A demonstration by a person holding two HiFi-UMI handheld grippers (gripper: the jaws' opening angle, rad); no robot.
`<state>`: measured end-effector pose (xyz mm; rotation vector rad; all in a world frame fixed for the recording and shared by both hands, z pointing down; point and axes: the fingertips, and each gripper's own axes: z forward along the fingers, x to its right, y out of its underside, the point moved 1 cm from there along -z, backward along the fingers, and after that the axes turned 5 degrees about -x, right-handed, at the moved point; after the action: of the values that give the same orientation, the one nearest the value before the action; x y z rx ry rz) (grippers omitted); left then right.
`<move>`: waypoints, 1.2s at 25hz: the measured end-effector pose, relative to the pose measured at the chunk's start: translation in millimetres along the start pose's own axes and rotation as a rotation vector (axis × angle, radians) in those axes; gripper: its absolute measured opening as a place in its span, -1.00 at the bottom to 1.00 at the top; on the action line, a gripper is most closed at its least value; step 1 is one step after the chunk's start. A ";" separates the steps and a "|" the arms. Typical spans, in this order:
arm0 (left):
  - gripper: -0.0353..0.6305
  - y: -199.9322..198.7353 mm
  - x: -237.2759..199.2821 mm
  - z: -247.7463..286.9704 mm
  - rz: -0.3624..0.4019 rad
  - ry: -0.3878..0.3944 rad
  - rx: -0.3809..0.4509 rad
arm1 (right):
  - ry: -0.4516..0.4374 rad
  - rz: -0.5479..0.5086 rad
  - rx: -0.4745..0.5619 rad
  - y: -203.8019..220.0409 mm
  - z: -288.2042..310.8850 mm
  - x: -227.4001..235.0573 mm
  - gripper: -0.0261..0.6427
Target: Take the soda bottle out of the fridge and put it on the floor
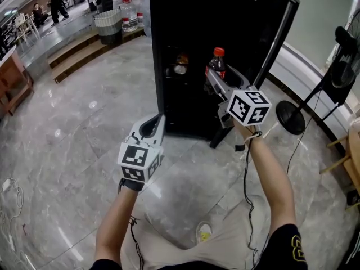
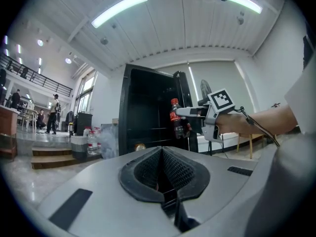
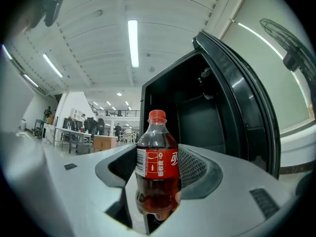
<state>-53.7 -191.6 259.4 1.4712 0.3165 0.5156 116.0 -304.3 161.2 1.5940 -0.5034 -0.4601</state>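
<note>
The right gripper [image 1: 218, 83] is clamped on the soda bottle [image 3: 157, 167]. Its two mesh pads press on the lower half of the bottle from either side, and the jaws stand wide to fit it. The bottle stands upright, with a red cap, a red label and dark drink inside.

In the head view the bottle [image 1: 216, 63] sits at about 1 o'clock from the picture's centre. It is up in the air at the open front of the black fridge [image 1: 225, 16] and well clear of the floor [image 1: 84, 139]. Whether it is inside the compartment or just out of it I cannot tell. The fridge door [image 1: 281, 32] is swung open towards 2 o'clock of the bottle. On a dim shelf at 9 o'clock of the bottle lies a small round thing [image 1: 180, 67], too dark to name.

The left gripper [image 1: 154, 125] hangs over the grey marble floor at 7 o'clock of the bottle, well apart from it. Its own view shows the jaws pressed together with nothing between the pads [image 2: 148, 169].

A standing fan [image 1: 343, 66] is at 3 o'clock of the fridge. At 10 o'clock, beyond the wooden steps [image 1: 79, 52], a basket and large water bottles [image 1: 128, 13] stand just beside the fridge's far corner.
</note>
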 end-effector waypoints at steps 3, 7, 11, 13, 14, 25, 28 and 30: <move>-0.84 4.1 -3.1 4.5 0.000 -0.011 0.000 | -0.009 0.013 0.014 16.8 -3.3 -6.6 -0.17; -0.84 10.6 -8.1 12.8 -0.015 -0.018 -0.014 | -0.012 0.008 0.014 41.1 -2.4 -13.5 -0.17; -0.85 33.4 -14.8 9.6 -0.012 -0.030 -0.027 | -0.017 -0.017 0.002 77.2 -4.5 -33.0 -0.17; -0.84 38.7 -15.0 12.5 -0.010 -0.031 -0.026 | -0.014 -0.034 -0.003 89.3 -6.7 -36.3 -0.17; -0.85 41.6 -15.5 13.8 -0.011 -0.031 -0.025 | -0.013 -0.039 -0.005 95.0 -7.1 -38.0 -0.17; -0.84 90.5 -22.5 21.8 -0.016 -0.053 0.021 | 0.048 -0.028 -0.011 168.5 -4.8 -43.8 -0.17; -0.84 113.9 -23.2 18.9 -0.015 -0.058 0.014 | 0.069 -0.039 -0.014 193.8 -7.8 -46.2 -0.17; -0.84 132.6 -23.5 19.2 -0.035 -0.059 0.004 | 0.079 -0.031 -0.028 215.9 -11.4 -48.3 -0.17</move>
<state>-82.0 -217.4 389.8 1.4791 0.2963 0.4435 72.4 -281.2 377.2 1.5879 -0.4114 -0.4244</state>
